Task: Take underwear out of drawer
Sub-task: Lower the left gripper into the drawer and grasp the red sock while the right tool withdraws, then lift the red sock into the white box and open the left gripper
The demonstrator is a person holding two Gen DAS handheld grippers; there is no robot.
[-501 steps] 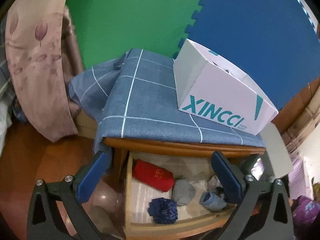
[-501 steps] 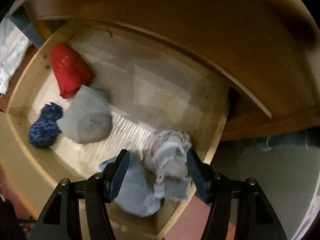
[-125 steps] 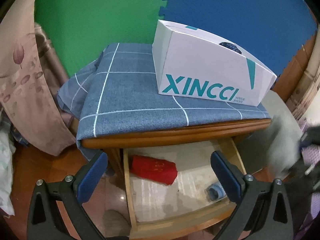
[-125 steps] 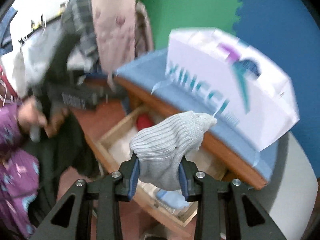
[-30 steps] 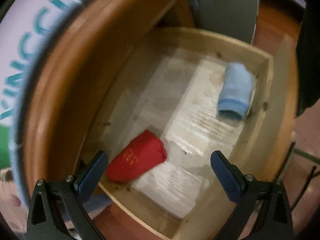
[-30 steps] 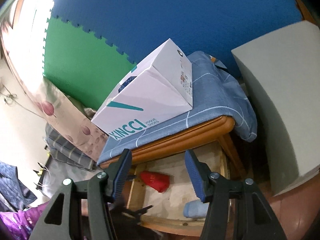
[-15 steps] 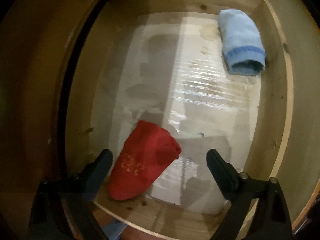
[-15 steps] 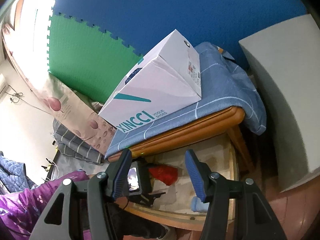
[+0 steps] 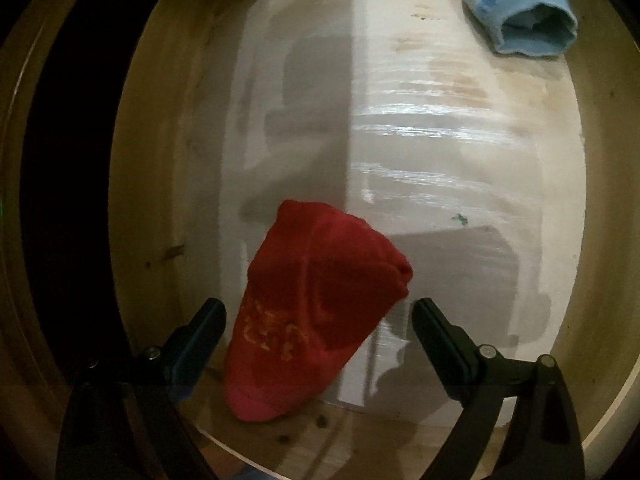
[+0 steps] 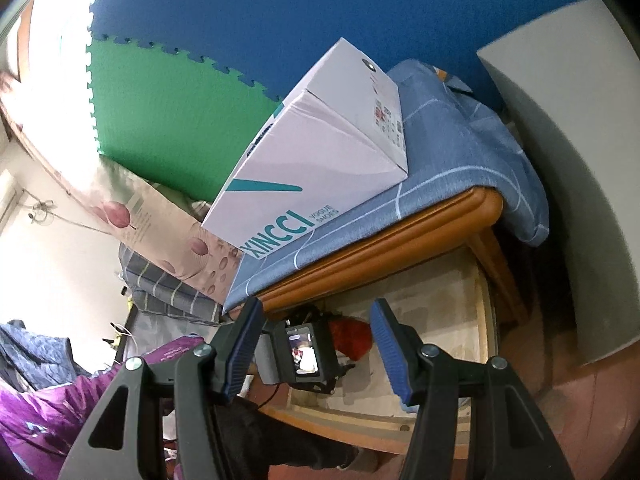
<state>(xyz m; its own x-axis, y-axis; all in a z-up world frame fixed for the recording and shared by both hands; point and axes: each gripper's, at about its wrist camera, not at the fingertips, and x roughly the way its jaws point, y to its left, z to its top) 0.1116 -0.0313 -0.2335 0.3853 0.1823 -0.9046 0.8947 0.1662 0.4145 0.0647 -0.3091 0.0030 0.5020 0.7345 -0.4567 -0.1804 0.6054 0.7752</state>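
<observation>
My left gripper (image 9: pixel 318 320) is open inside the wooden drawer (image 9: pixel 168 184), its two fingers on either side of a rolled red underwear (image 9: pixel 316 312) that lies on the drawer floor. A rolled light blue underwear (image 9: pixel 520 12) lies at the far right corner. My right gripper (image 10: pixel 316 350) is open and empty, held in the air outside the drawer (image 10: pixel 484 312). In the right wrist view the left gripper's body (image 10: pixel 304 354) sits in the drawer beside the red underwear (image 10: pixel 354 338).
A white XINCCI shoe box (image 10: pixel 320 160) stands on a blue checked cloth (image 10: pixel 452 160) over the nightstand top. A grey panel (image 10: pixel 568 160) stands to the right. Bedding and a floral pillow (image 10: pixel 152 216) lie to the left. Green and blue foam mats cover the wall.
My left gripper has gone lower into the drawer and now straddles the red underwear. My right gripper has stayed almost still outside, open and empty.
</observation>
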